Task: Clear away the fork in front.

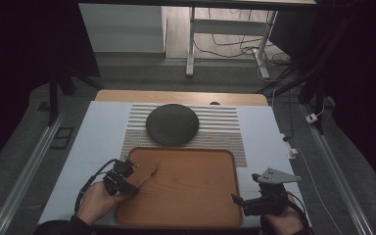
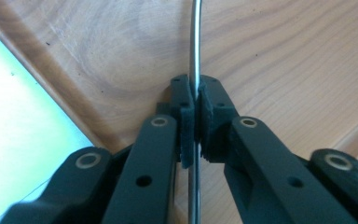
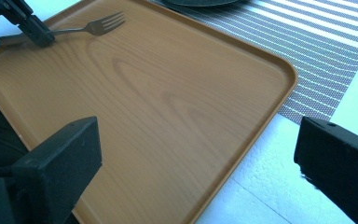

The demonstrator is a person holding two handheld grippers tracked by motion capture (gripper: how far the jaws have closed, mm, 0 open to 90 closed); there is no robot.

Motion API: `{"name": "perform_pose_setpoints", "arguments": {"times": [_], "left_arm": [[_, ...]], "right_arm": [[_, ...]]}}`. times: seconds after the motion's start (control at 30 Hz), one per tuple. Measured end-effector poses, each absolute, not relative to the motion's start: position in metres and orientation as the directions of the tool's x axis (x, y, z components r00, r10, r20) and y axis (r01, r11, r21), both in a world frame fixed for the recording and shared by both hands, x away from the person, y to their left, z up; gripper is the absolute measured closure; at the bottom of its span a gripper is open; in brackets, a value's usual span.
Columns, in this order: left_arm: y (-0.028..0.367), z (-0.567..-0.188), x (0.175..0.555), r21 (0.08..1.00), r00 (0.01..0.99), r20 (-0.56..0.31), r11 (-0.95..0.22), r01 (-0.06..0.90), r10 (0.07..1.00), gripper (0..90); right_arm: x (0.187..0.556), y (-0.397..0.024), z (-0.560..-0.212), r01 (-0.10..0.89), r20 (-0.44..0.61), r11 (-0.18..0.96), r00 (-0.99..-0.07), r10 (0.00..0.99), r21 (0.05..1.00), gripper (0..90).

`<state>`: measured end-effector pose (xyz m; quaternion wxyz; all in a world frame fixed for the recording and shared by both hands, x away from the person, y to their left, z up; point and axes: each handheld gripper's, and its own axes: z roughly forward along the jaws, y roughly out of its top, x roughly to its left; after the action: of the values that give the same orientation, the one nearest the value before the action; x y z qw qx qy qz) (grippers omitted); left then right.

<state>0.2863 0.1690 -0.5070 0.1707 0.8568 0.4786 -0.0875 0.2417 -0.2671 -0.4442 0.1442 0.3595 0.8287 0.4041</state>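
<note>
Your left claw (image 2: 196,109) is clamped on the handle of a metal fork (image 2: 195,42), the pads pinching the thin shaft from both sides, as the left gripper view shows plainly. From the high view, that claw (image 1: 127,182) sits at about eight o'clock on the wooden tray (image 1: 200,196), just inside its left rim, with the fork (image 1: 149,175) pointing up toward one o'clock, tines away from your hand. In the right gripper view the fork (image 3: 86,27) lies low over the tray (image 3: 168,116) near its far left corner; whether the tines touch the wood or hang just above it, you cannot tell.

Your right claw (image 1: 238,200) waits at about four o'clock, off the tray's right edge over the counter (image 1: 98,127), its jaws spread wide with nothing between them.

Beyond the tray at twelve o'clock, a dark round plate (image 1: 172,123) rests on a striped placemat (image 1: 225,125), bare of cutlery.

By the look of things, the grasp is made and little else is: the fork is in your grip but not yet off the tray. Left to do, most likely, is carrying it across to the place setting beside the plate and letting it go there.
</note>
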Motion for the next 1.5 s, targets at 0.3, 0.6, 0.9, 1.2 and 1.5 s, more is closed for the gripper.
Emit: {"name": "perform_pose_setpoints", "arguments": {"times": [0.3,0.6,0.9,1.2,1.5], "left_arm": [[0.176,-0.488,0.292,0.345,0.564,-0.287,-0.466,0.815,0.774,76.5],[0.168,-0.482,0.319,0.454,0.618,-0.289,-0.464,0.761,0.731,88.5],[0.155,-0.499,0.341,0.457,0.623,-0.285,-0.468,0.756,0.728,88.5],[0.144,-0.505,0.337,0.435,0.636,-0.252,-0.502,0.747,0.729,88.4],[0.125,-0.499,0.324,0.443,0.682,-0.253,-0.544,0.713,0.687,88.4]], "right_arm": [[0.243,-0.269,-0.445,0.487,0.068,0.402,-0.698,0.713,0.775,1.1],[0.244,-0.268,-0.445,0.503,0.07,0.408,-0.691,0.72,0.762,1.1],[0.245,-0.267,-0.446,0.507,0.067,0.414,-0.689,0.722,0.756,1.0],[0.246,-0.267,-0.446,0.51,0.07,0.417,-0.692,0.719,0.752,1.1],[0.246,-0.267,-0.446,0.512,0.076,0.414,-0.692,0.718,0.752,1.1]]}}
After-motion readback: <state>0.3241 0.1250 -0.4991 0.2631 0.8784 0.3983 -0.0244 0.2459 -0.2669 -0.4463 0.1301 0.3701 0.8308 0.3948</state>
